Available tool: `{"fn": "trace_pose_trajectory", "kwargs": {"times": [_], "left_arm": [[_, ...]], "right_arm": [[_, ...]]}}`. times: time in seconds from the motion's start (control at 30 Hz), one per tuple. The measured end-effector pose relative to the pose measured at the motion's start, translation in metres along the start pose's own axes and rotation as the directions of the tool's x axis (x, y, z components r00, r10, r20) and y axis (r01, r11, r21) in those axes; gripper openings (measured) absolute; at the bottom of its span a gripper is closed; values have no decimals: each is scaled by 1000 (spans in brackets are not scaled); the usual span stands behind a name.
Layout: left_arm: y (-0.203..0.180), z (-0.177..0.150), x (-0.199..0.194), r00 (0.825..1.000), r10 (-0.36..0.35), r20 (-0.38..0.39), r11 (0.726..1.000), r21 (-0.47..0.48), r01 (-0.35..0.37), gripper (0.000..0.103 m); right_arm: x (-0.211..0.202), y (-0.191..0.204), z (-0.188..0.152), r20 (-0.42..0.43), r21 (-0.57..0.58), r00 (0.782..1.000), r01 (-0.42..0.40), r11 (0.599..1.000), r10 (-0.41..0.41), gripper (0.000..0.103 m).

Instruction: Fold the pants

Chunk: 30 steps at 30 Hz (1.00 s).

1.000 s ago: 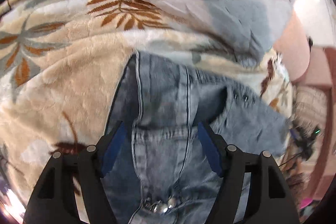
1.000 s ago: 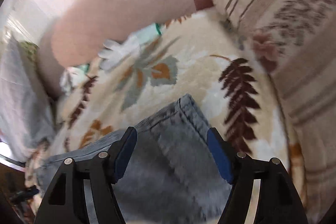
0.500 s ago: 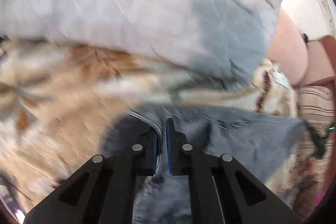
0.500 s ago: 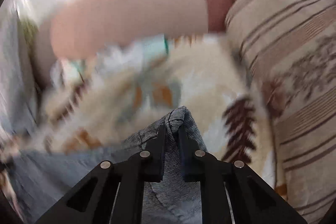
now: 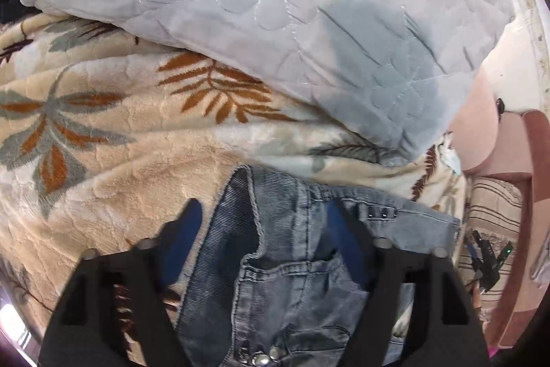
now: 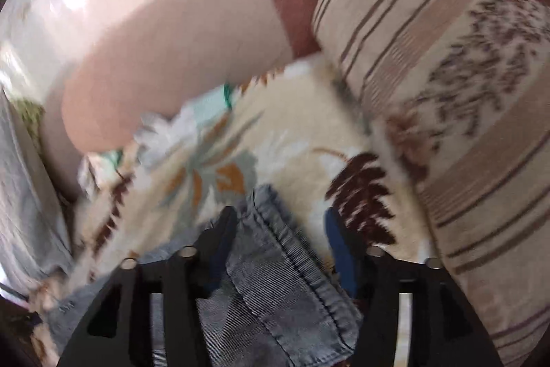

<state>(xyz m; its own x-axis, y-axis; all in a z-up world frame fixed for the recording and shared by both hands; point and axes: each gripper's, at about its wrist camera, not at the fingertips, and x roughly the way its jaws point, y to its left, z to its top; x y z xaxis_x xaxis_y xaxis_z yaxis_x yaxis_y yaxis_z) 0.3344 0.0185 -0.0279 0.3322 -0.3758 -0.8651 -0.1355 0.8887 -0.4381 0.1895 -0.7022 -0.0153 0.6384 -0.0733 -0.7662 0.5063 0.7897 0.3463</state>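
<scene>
Above the jeans (image 5: 275,263), left tool (image 5: 264,229) and right tool (image 6: 280,229) are both opening, denim lying loose between their pads; the jeans rest on a leaf-patterned blanket (image 5: 137,167), below a grey quilt (image 5: 275,6).

The pants (image 5: 275,250) lie on the fleece blanket (image 5: 120,160), the quilt (image 5: 275,6) bunched behind them. Off to the right sits the striped pillow (image 6: 447,92), beside the pants' corner, with the padded headboard (image 6: 172,57) behind.
</scene>
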Motion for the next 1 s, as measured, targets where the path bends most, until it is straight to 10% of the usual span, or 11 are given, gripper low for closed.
{"fn": "trace_pose_trajectory", "kwargs": {"times": [0.4, 0.43, 0.47, 0.5, 0.53, 0.7, 1.0], "left_arm": [[-27, -4, 69, 995, -11, -95, 1000, -14, 10, 76], [-37, -8, 68, 997, -10, -79, 999, 35, 13, 67], [-46, -12, 67, 997, -20, -76, 997, 77, 26, 27], [-53, -16, 67, 997, -3, -76, 994, 109, 12, 9], [-60, -21, 65, 998, 33, -46, 989, 145, -26, 7], [-67, -43, 23, 980, 131, 152, 963, 215, -163, 1], [-53, -105, -88, 965, 45, 258, 963, 244, -111, 1]], "right_arm": [[73, 42, -13, -132, -147, 990, 36, 988, -55, 72], [77, 46, -16, -137, -163, 988, 43, 986, -66, 68], [76, 54, -22, -112, -211, 988, 81, 974, -106, 48], [72, 65, -27, -101, -274, 990, 72, 959, -103, 24], [70, 69, -30, -109, -290, 989, 66, 955, -101, 6], [13, 76, -36, -10, -292, 994, 98, 951, -106, 6], [-135, 40, -79, 94, -198, 996, 17, 980, 1, 6]]}}
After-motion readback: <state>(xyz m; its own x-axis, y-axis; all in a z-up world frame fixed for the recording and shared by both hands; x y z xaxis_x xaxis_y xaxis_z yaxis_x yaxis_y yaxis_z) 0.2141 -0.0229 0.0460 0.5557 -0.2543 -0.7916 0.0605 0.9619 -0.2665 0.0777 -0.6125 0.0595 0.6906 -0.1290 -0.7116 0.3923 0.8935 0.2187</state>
